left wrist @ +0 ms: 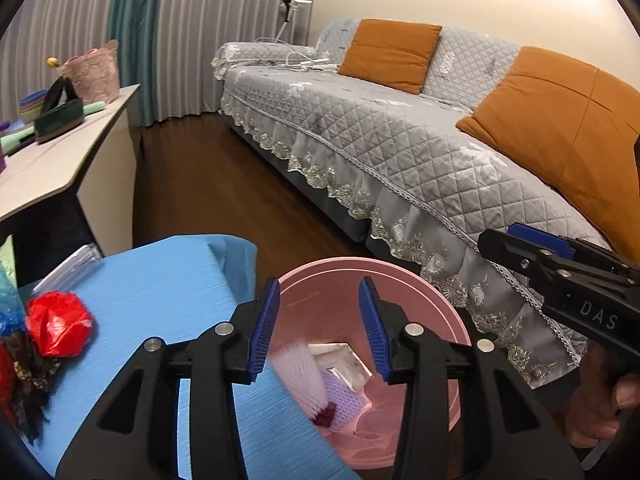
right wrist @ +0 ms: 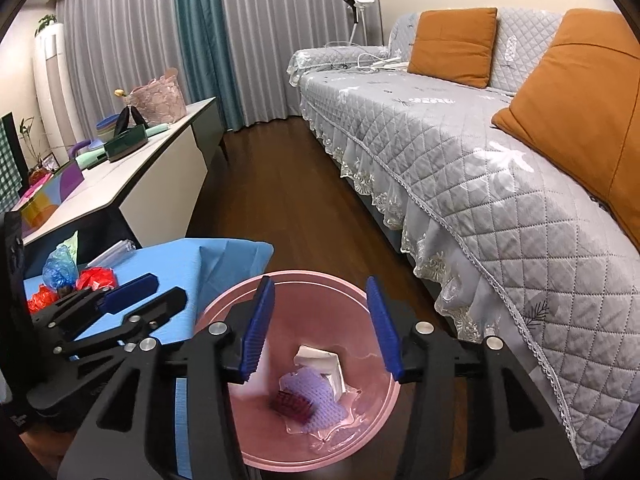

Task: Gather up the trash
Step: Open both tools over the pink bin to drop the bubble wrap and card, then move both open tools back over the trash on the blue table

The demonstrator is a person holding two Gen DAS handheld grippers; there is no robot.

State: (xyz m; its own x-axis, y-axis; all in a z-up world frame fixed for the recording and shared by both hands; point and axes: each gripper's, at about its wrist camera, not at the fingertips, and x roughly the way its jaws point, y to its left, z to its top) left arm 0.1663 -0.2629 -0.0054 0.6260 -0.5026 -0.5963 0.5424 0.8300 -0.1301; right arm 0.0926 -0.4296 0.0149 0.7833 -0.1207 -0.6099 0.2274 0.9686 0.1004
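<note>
both claws (left wrist: 316, 330) (right wrist: 320, 330) gape over pink bin (right wrist: 224, 300), perhaps empty-handed.

Dark wood floor (right wrist: 280, 184). Right: sofa (right wrist: 460, 128), grey quilted cover, orange cushions (right wrist: 452, 44). Left: white sideboard (right wrist: 160, 184). Far: grey curtains (right wrist: 280, 32), teal panel.

Grey quilted sofa (right wrist: 460, 128) along wall, two orange cushions (right wrist: 454, 46) on it. Teal curtain (right wrist: 196, 40) behind. Pink basket (right wrist: 158, 100) on white sideboard (right wrist: 120, 184). Dark wood floor (right wrist: 280, 200).
</note>
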